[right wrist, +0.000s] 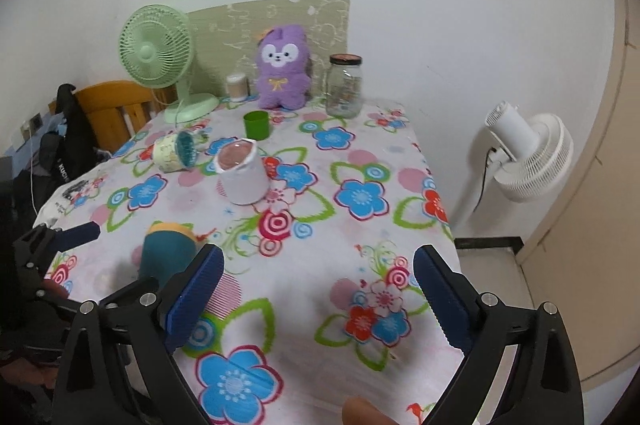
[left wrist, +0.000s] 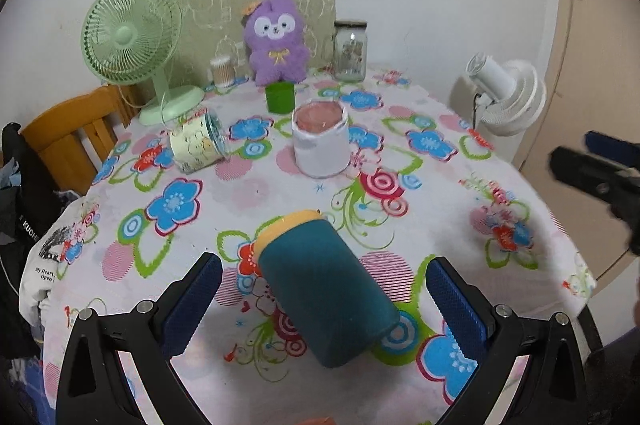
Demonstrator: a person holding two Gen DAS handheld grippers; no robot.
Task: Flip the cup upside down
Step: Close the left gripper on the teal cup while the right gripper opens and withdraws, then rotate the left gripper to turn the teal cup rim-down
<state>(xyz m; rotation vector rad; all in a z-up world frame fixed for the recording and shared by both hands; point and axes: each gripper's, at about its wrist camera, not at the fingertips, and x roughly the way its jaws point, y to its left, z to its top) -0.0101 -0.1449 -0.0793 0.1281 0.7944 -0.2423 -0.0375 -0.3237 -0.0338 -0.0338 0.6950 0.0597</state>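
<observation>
A teal cup (left wrist: 324, 289) with a yellow rim lies on its side on the floral tablecloth (left wrist: 440, 209), rim pointing away from me. My left gripper (left wrist: 324, 289) is open, its blue pads on either side of the cup without touching it. In the right wrist view the same cup (right wrist: 166, 257) lies at the left, partly behind my right gripper's left finger. My right gripper (right wrist: 318, 289) is open and empty over the cloth near the table's front right. The right gripper also shows at the right edge of the left wrist view (left wrist: 600, 181).
A white cup (left wrist: 320, 141) stands mid-table, a small green cup (left wrist: 280, 96) behind it, a printed jar (left wrist: 196, 143) on its side at left. A green fan (left wrist: 132, 37), purple plush (left wrist: 276, 41) and glass jar (left wrist: 350, 51) line the back. A white fan (right wrist: 528, 157) stands right of the table.
</observation>
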